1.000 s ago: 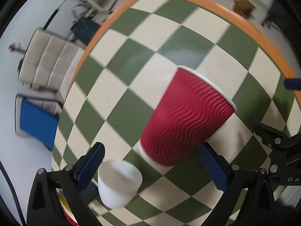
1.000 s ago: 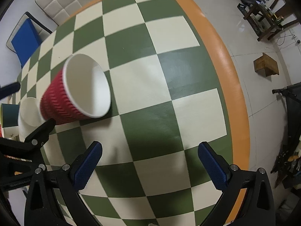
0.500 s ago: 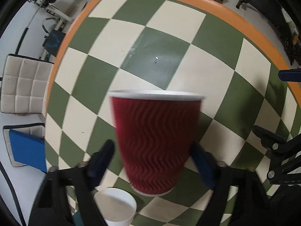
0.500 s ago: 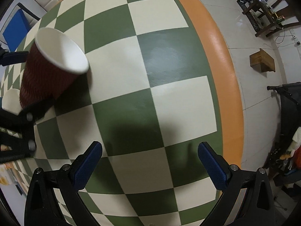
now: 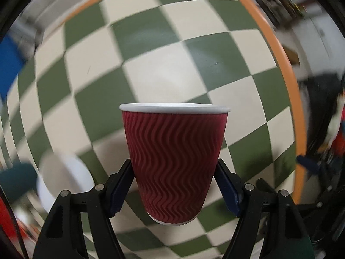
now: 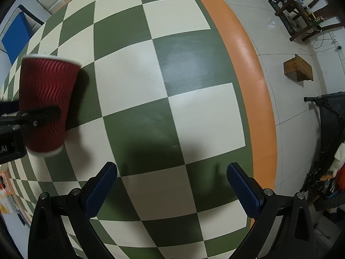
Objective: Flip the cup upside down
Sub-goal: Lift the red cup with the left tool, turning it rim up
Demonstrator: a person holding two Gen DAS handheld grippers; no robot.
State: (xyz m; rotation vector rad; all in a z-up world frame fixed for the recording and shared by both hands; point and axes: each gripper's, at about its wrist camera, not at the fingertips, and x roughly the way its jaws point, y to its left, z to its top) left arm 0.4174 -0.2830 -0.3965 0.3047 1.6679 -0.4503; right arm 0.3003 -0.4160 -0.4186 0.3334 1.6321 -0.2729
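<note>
A red ripple-wall paper cup (image 5: 174, 161) with a white rim is held between the fingers of my left gripper (image 5: 174, 191), which is shut on its lower half. The cup is lifted off the checkered table (image 5: 163, 73), its rim pointing away from the camera. In the right wrist view the same cup (image 6: 46, 99) hangs at the left with the left gripper's finger across it. My right gripper (image 6: 172, 191) is open and empty above the table, to the right of the cup.
A small white cup (image 5: 62, 179) sits on the table at lower left, blurred. The table's orange edge (image 6: 254, 82) runs along the right. A blue chair (image 6: 15, 34) stands at the far left; a wooden box (image 6: 298, 68) lies on the floor.
My left gripper closed on the red cup, which lay tilted before, and has lifted and swung it. The right gripper has stayed open and shifted slightly.
</note>
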